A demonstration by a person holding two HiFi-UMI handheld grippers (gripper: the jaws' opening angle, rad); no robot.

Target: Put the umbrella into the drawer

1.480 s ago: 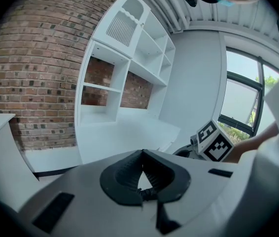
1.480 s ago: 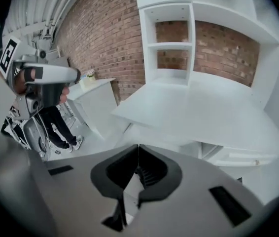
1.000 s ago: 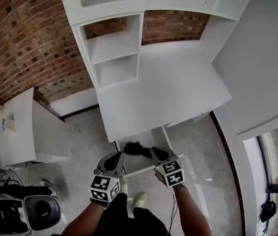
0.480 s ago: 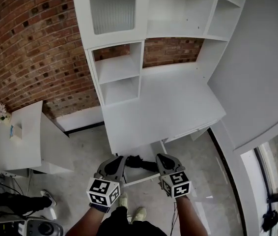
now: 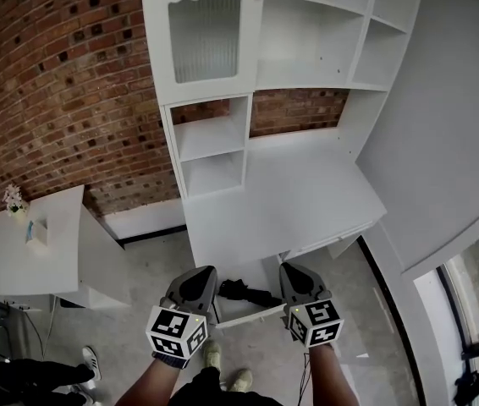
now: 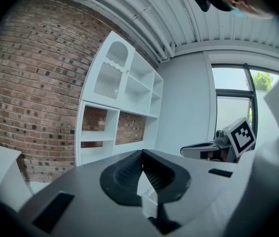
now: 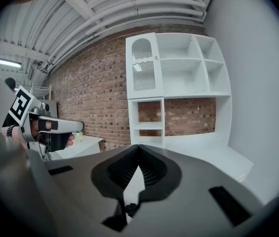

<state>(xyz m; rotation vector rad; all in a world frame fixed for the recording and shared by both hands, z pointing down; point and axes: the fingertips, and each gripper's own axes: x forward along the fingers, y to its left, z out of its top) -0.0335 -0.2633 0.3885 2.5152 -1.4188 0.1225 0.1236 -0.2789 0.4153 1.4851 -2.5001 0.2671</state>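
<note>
Head view. A white desk (image 5: 282,201) stands against a brick wall (image 5: 70,100), with a tall shelf unit (image 5: 222,134) along the worktop's back edge. The drawer (image 5: 248,315) stands pulled out under the worktop's front edge. The umbrella (image 5: 246,293), black and folded, lies inside it, crosswise, running from near the drawer's left side toward its right side. The left gripper (image 5: 197,282) and right gripper (image 5: 299,281) show either side of the drawer, each with its marker cube facing the camera. Off to the left is a low side table (image 5: 28,256), with a small bunch of flowers (image 5: 13,200) at its far corner.

Left gripper view. The jaws are closed – tips meeting, nothing between the pads. They look out roughly level at the shelf unit and the brick wall. The right gripper shows at the right edge in front of a window (image 6: 233,98).

Right gripper view. The jaws are closed here too, tips touching, with nothing gripped. Beyond them are the shelf unit, the brick wall and the bare worktop. The left gripper shows at the left edge, a hand wrapped round its handle.
</note>
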